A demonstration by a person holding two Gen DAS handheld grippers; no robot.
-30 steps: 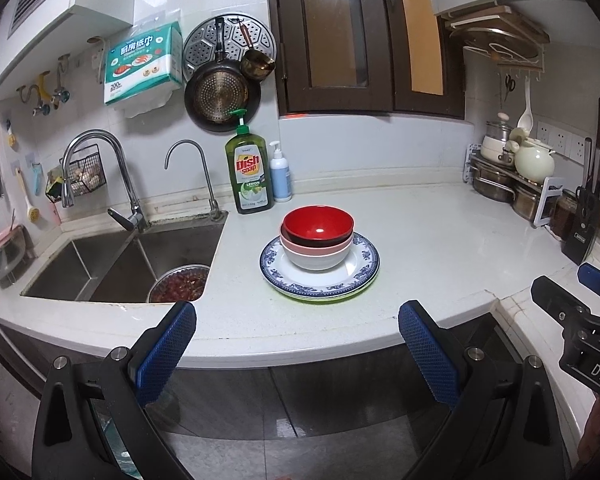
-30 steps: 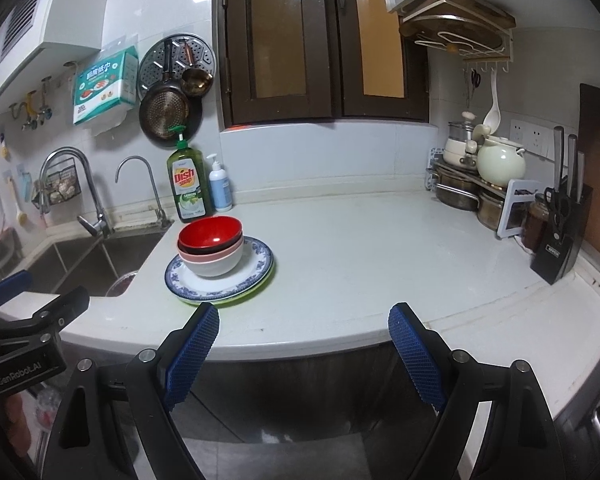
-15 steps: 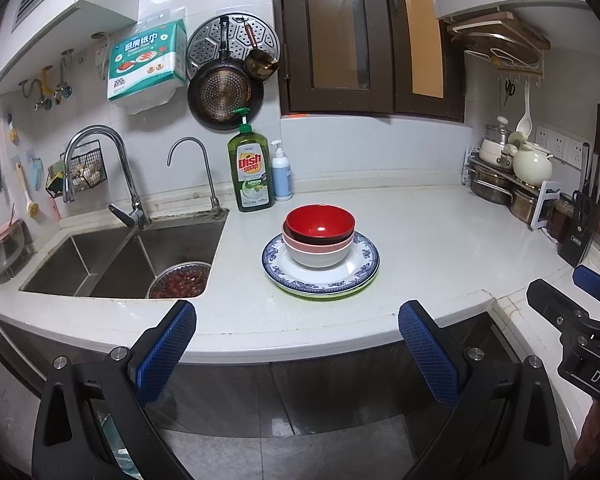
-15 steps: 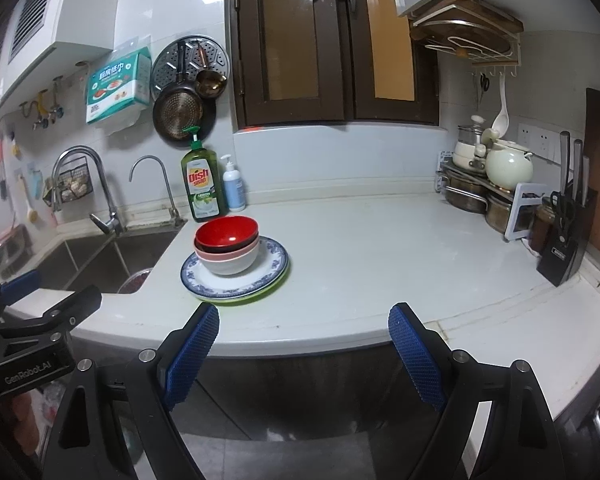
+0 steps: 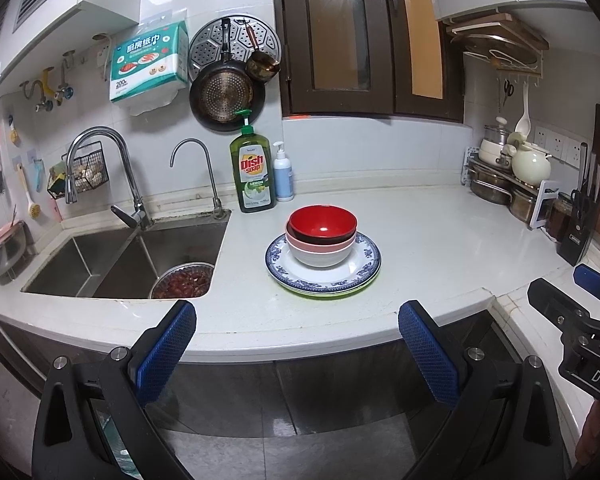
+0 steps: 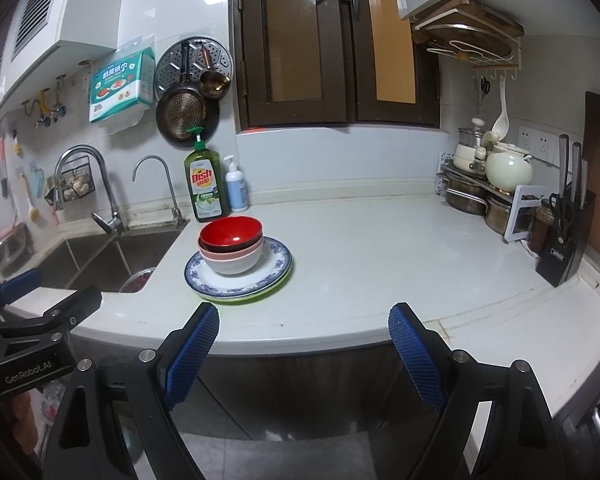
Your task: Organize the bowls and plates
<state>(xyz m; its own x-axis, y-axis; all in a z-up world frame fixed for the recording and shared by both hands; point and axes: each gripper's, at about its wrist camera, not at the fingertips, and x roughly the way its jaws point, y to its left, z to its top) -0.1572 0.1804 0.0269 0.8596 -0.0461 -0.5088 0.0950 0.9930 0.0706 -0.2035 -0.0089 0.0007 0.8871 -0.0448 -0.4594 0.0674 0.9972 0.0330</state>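
1. The stacked bowls (image 5: 322, 236) sit on the plates (image 5: 323, 276) on the white surface (image 5: 440, 248), well beyond the left claw (image 5: 296, 356) and right claw (image 6: 302, 354).
2. Both claws are spread wide, gripping nothing.
3. Only the left view shows the sink's (image 5: 112, 256) red-filled metal bowl (image 5: 184, 280) fully.
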